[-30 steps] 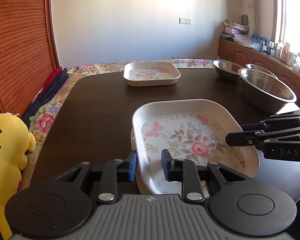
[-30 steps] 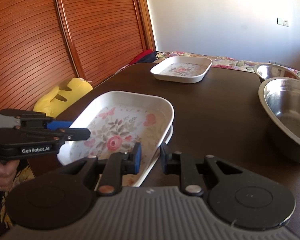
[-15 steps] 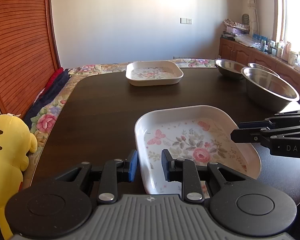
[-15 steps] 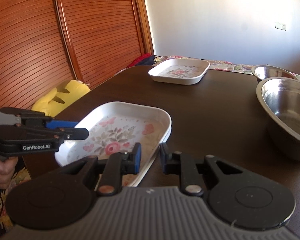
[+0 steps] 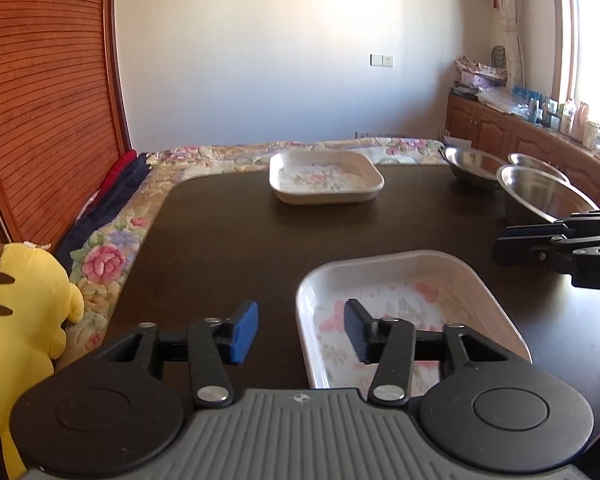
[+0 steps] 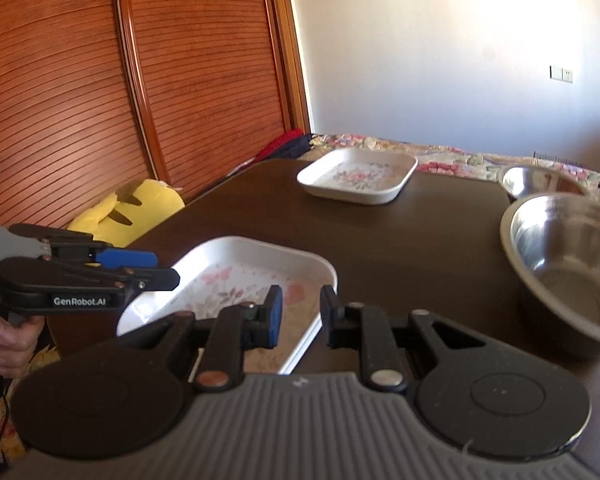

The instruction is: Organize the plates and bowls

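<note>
A white square floral plate (image 5: 412, 300) lies on the dark table near its front edge; it also shows in the right wrist view (image 6: 236, 276). My left gripper (image 5: 300, 332) is open, its jaws astride the plate's left rim without touching it. My right gripper (image 6: 298, 314) is open, astride the plate's right rim. A second floral plate (image 5: 324, 176) sits at the far middle of the table, also in the right wrist view (image 6: 358, 176). Steel bowls (image 5: 540, 192) stand at the right, the nearest one large (image 6: 568, 256).
A yellow plush toy (image 5: 16, 312) sits off the table's left edge on a floral cloth (image 5: 104, 256). A wooden slatted wall (image 6: 100, 80) runs along the left. A cluttered wooden sideboard (image 5: 540, 128) stands far right.
Both grippers have opened and let go of the near plate, which now rests flat on the table. Both grippers have drawn back slightly.
</note>
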`<state>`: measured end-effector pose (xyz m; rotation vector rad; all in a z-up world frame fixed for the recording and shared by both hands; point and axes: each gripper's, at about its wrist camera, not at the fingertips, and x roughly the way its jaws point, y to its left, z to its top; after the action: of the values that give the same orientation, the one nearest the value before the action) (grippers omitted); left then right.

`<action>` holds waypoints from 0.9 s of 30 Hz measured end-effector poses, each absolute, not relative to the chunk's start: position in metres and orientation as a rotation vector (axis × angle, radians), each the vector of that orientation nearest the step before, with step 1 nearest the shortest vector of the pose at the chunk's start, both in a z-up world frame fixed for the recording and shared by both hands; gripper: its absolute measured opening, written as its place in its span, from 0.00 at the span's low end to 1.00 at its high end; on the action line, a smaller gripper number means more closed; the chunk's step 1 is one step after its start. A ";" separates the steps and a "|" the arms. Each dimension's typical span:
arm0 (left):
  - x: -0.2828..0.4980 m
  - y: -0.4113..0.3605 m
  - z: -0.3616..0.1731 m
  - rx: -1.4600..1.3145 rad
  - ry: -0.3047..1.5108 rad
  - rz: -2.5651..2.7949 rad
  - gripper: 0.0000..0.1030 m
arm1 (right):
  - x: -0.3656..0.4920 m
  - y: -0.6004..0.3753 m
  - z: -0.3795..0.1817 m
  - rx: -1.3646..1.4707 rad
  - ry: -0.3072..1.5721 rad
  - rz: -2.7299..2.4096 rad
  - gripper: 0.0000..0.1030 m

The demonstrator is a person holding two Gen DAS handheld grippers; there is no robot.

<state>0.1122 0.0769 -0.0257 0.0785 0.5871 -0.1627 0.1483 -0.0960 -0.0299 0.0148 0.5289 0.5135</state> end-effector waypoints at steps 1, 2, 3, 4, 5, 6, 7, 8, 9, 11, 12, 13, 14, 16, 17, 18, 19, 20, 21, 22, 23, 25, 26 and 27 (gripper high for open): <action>0.115 0.078 -0.023 0.079 0.581 -0.168 0.53 | 0.150 -0.097 -0.027 0.010 0.524 0.513 0.22; 0.118 0.078 -0.019 0.084 0.571 -0.171 0.55 | 0.152 -0.098 -0.024 0.003 0.519 0.512 0.22; 0.121 0.080 -0.016 0.093 0.561 -0.170 0.58 | 0.155 -0.098 -0.021 -0.004 0.515 0.510 0.22; 0.125 0.081 -0.011 0.101 0.550 -0.167 0.60 | 0.159 -0.099 -0.017 -0.009 0.512 0.509 0.22; 0.128 0.082 -0.007 0.109 0.537 -0.165 0.63 | 0.163 -0.099 -0.013 -0.011 0.510 0.507 0.22; 0.131 0.082 -0.004 0.114 0.527 -0.165 0.66 | 0.167 -0.100 -0.010 -0.011 0.509 0.504 0.22; 0.134 0.084 0.000 0.119 0.518 -0.166 0.68 | 0.173 -0.101 -0.006 -0.008 0.509 0.502 0.22; 0.138 0.085 0.003 0.124 0.507 -0.164 0.71 | 0.178 -0.102 -0.002 -0.002 0.507 0.499 0.22; 0.141 0.086 0.006 0.128 0.500 -0.163 0.73 | 0.182 -0.103 0.000 0.003 0.505 0.495 0.22; 0.150 0.088 0.011 0.131 0.489 -0.164 0.76 | 0.191 -0.105 0.007 0.017 0.500 0.486 0.30; 0.154 0.089 0.012 0.129 0.486 -0.166 0.80 | 0.195 -0.106 0.008 0.022 0.498 0.484 0.34; 0.158 0.090 0.013 0.126 0.485 -0.168 0.81 | 0.199 -0.107 0.011 0.028 0.497 0.482 0.37; 0.163 0.091 0.014 0.122 0.484 -0.169 0.84 | 0.204 -0.108 0.013 0.031 0.498 0.477 0.38; 0.171 0.093 0.015 0.117 0.484 -0.167 0.85 | 0.215 -0.108 0.016 0.033 0.505 0.470 0.41; 0.174 0.093 0.015 0.115 0.483 -0.166 0.86 | 0.221 -0.108 0.018 0.034 0.510 0.466 0.45; 0.179 0.093 0.015 0.112 0.484 -0.168 0.88 | 0.226 -0.107 0.019 0.034 0.513 0.463 0.46; 0.183 0.093 0.015 0.109 0.484 -0.171 0.89 | 0.231 -0.107 0.021 0.031 0.515 0.459 0.47; 0.188 0.094 0.015 0.107 0.484 -0.174 0.90 | 0.235 -0.106 0.023 0.025 0.516 0.455 0.47; 0.193 0.094 0.015 0.106 0.485 -0.178 0.90 | 0.240 -0.105 0.024 0.018 0.516 0.449 0.47; 0.198 0.094 0.015 0.106 0.486 -0.181 0.90 | 0.244 -0.105 0.025 0.012 0.515 0.443 0.50; 0.204 0.094 0.015 0.106 0.487 -0.185 0.91 | 0.247 -0.106 0.025 0.011 0.513 0.435 0.52; 0.215 0.093 0.015 0.104 0.491 -0.191 0.91 | 0.255 -0.105 0.024 0.014 0.519 0.426 0.53; 0.220 0.093 0.015 0.101 0.494 -0.196 0.91 | 0.259 -0.105 0.023 0.015 0.525 0.424 0.53; 0.226 0.094 0.015 0.095 0.498 -0.202 0.91 | 0.263 -0.104 0.023 0.015 0.530 0.420 0.53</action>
<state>0.2260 0.0936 0.0149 0.0953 0.4982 -0.2015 0.2629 -0.1039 0.0228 0.0153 0.5301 0.4197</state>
